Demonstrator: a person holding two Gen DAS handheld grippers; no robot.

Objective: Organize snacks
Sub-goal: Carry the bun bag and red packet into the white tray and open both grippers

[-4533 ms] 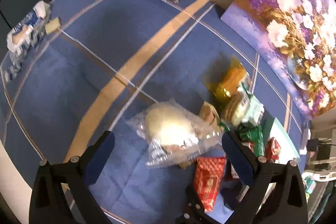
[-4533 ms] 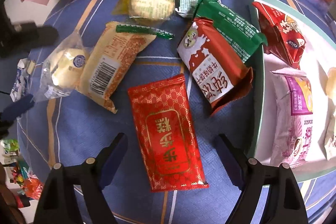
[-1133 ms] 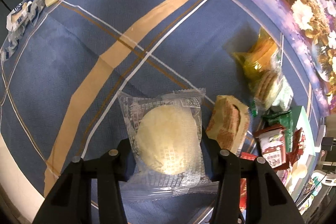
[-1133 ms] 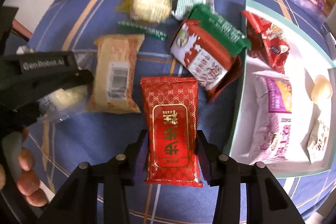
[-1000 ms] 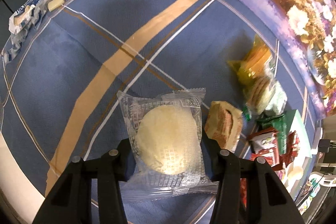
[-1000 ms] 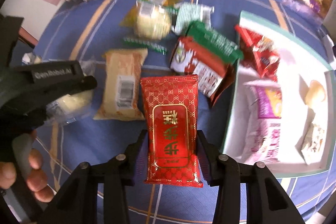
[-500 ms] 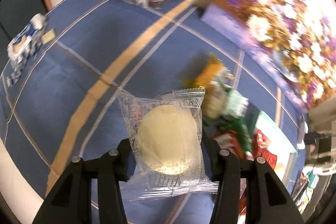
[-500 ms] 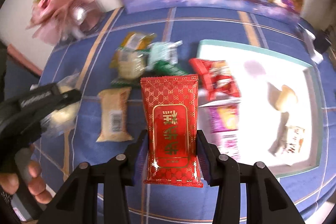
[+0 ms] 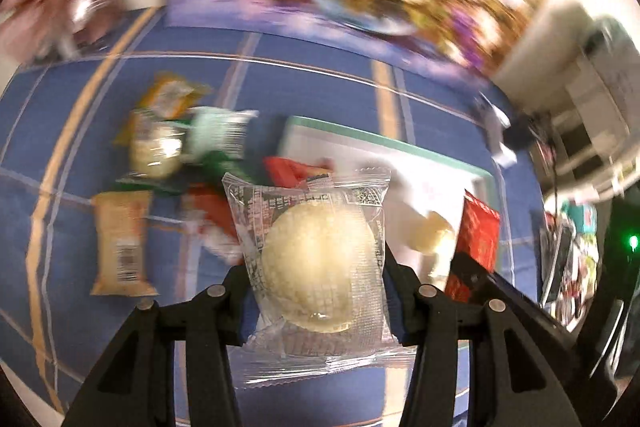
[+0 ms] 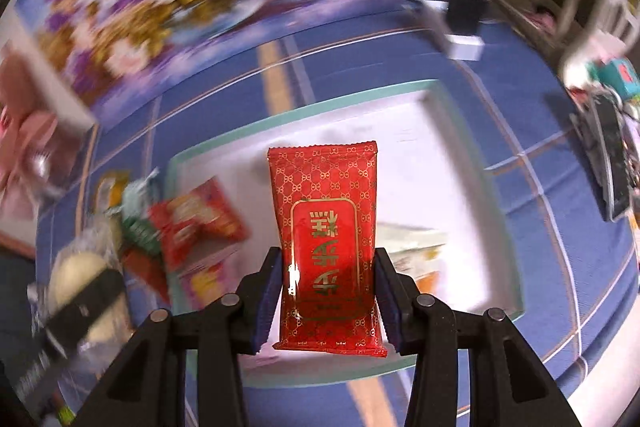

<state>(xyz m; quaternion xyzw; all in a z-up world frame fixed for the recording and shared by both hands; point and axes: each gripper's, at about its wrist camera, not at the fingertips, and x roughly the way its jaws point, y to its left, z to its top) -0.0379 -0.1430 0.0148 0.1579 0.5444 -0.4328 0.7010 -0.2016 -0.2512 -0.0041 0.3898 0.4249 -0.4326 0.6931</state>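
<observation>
While my left gripper (image 9: 320,303) clamps the clear-wrapped bun (image 9: 316,263) and my right gripper (image 10: 326,301) pinches the red packet (image 10: 326,243), both hang over the green-rimmed tray (image 10: 460,115), whose far half looks bare.

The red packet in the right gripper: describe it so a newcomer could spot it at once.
Over the white tray on the blue tablecloth, the right gripper clamps a flat red packet. Unlike the looser red wrappers nearby, it carries a gold lattice pattern and a framed gold label.

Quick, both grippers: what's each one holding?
Left gripper: shut on the clear-wrapped bun.
Right gripper: shut on the red packet.
</observation>
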